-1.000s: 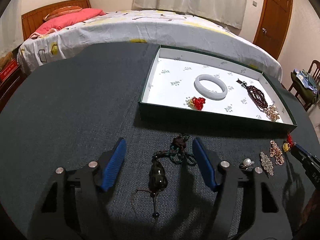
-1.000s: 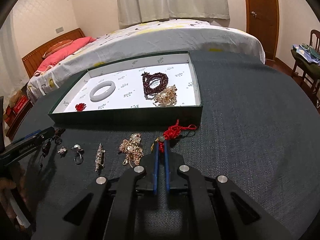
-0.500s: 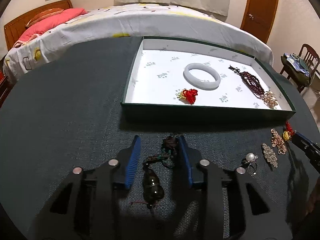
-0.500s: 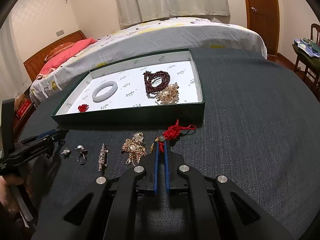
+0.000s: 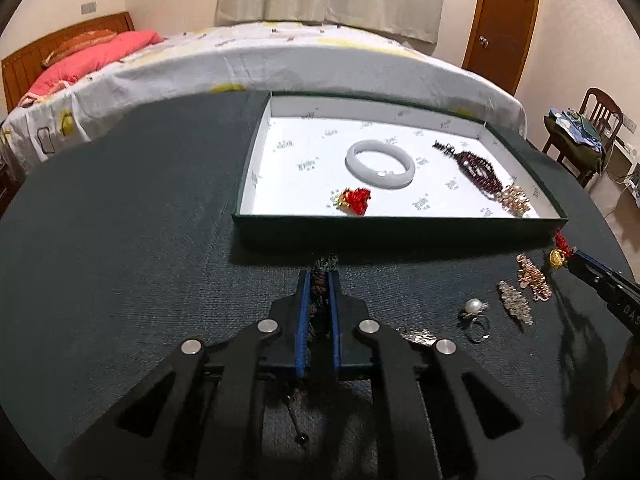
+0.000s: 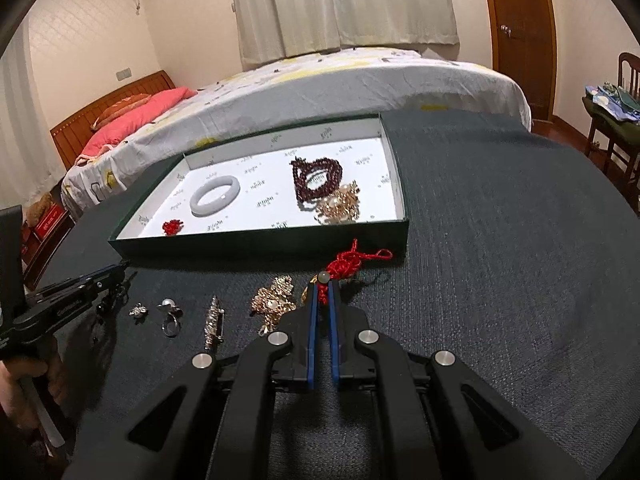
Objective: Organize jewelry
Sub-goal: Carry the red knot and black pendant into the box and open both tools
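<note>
A green box (image 5: pixel 400 226) with white lining holds a white bangle (image 5: pixel 380 158), a dark red bead bracelet (image 5: pixel 480 170), a gold cluster (image 5: pixel 514 200) and a red charm (image 5: pixel 354 200). My left gripper (image 5: pixel 319 276) is shut on the dark corded pendant (image 5: pixel 320 296), just in front of the box wall; its tassel hangs below. My right gripper (image 6: pixel 324 282) is shut on the red knotted cord charm (image 6: pixel 352 260), in front of the box (image 6: pixel 260 246). On the cloth lie a pearl ring (image 6: pixel 170 312), a small silver piece (image 6: pixel 139 311), a silver brooch (image 6: pixel 214 320) and a gold brooch (image 6: pixel 274 300).
The dark cloth-covered table (image 5: pixel 120 240) carries everything. A bed (image 5: pixel 240 60) runs behind it. A chair (image 5: pixel 584 132) with clothes stands at the right, near a wooden door (image 5: pixel 504 20). A hand (image 6: pixel 28 384) holds the left gripper at the far left of the right wrist view.
My left gripper has closed from wide open onto the dark corded pendant and moved nearer the box. My right gripper stays shut on the red cord charm, barely moved.
</note>
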The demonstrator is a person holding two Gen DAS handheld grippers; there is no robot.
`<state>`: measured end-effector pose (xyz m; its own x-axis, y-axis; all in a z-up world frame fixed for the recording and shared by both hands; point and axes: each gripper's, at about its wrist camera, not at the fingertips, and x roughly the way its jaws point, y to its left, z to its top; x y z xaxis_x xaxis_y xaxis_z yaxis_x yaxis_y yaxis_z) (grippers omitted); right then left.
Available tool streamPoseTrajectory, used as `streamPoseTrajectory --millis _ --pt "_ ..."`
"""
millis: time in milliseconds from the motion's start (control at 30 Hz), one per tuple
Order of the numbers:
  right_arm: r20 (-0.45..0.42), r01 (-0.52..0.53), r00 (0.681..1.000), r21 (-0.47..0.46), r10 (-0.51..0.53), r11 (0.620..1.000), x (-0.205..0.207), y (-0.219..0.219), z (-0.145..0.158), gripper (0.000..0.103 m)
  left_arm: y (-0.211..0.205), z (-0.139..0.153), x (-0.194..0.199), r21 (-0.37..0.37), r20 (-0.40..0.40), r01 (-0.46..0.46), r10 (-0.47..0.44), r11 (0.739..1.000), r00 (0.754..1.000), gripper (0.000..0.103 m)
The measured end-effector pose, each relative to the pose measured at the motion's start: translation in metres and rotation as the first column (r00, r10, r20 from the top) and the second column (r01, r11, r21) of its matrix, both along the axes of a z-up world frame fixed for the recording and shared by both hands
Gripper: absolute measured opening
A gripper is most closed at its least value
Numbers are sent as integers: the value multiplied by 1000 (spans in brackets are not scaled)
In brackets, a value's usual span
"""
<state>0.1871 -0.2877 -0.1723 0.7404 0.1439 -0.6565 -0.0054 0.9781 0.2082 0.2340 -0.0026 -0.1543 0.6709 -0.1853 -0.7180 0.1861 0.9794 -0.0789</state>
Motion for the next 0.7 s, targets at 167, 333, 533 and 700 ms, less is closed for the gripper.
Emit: streamPoseTrajectory --millis 167,333,533,700 --pt "46 7 999 -7 -6 1000 -4 4 9 6 -2 20 -13 5 78 -27 27 1000 997 9" --pt "95 19 995 -11 -18 1000 -6 4 22 6 -2 39 -21 -13 135 -57 58 998 989 9" --pt "152 17 988 -24 -13 1000 0 6 42 6 -6 70 -22 -31 220 -61 66 998 973 9" --pt "216 10 976 -37 -2 999 15 8 66 6 -14 101 -9 -49 287 -41 53 998 956 9"
